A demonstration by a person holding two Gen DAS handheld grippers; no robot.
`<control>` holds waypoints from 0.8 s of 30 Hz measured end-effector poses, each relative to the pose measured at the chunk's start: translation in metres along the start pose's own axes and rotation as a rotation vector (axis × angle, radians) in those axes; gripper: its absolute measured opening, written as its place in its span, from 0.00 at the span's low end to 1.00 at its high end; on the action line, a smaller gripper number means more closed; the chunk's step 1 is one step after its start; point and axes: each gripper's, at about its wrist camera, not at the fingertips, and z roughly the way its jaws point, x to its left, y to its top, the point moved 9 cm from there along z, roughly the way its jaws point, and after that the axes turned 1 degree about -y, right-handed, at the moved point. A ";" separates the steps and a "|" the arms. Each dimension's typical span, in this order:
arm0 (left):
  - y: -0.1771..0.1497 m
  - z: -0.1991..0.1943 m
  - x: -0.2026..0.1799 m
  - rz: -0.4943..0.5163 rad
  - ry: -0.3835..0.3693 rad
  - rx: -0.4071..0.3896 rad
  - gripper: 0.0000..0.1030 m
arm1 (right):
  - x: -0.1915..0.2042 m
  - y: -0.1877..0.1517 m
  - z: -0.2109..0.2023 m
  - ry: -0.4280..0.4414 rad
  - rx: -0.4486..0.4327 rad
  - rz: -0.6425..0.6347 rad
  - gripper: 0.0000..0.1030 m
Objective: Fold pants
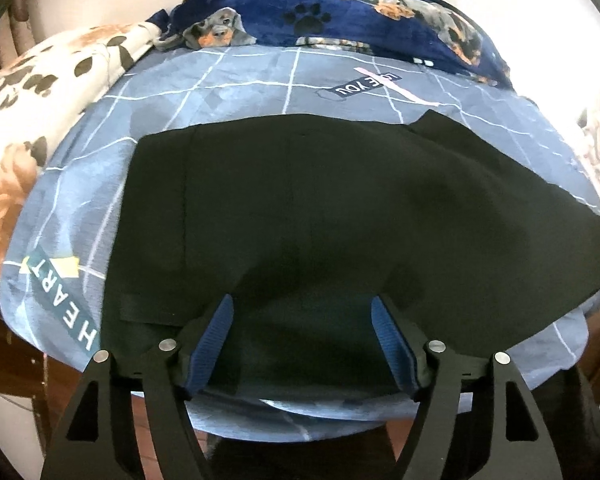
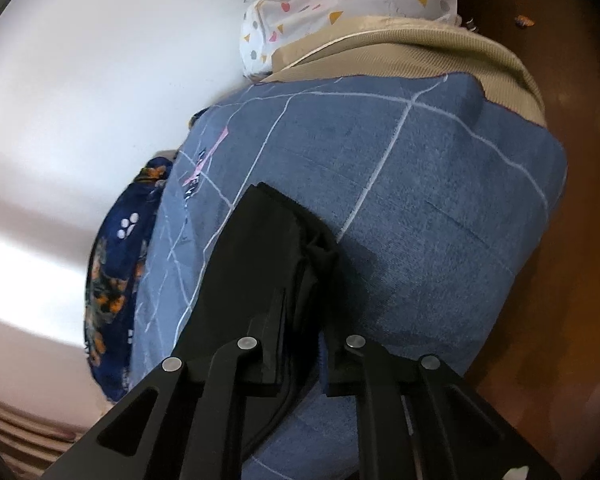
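Note:
Black pants lie spread flat on a blue checked bedsheet. My left gripper is open and empty, its blue fingertips hovering over the pants' near edge. In the right wrist view my right gripper is shut on a folded edge of the black pants and holds several layers bunched between the fingers just above the blue sheet.
A navy dog-print blanket lies at the far side of the bed and a cream paw-print blanket at the left. A beige cushion and white patterned cloth lie beyond the sheet. Brown floor lies beside the bed.

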 end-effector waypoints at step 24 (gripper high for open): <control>-0.001 0.000 0.000 0.039 0.077 0.004 0.71 | 0.097 -0.047 0.003 0.072 -0.006 -0.186 0.12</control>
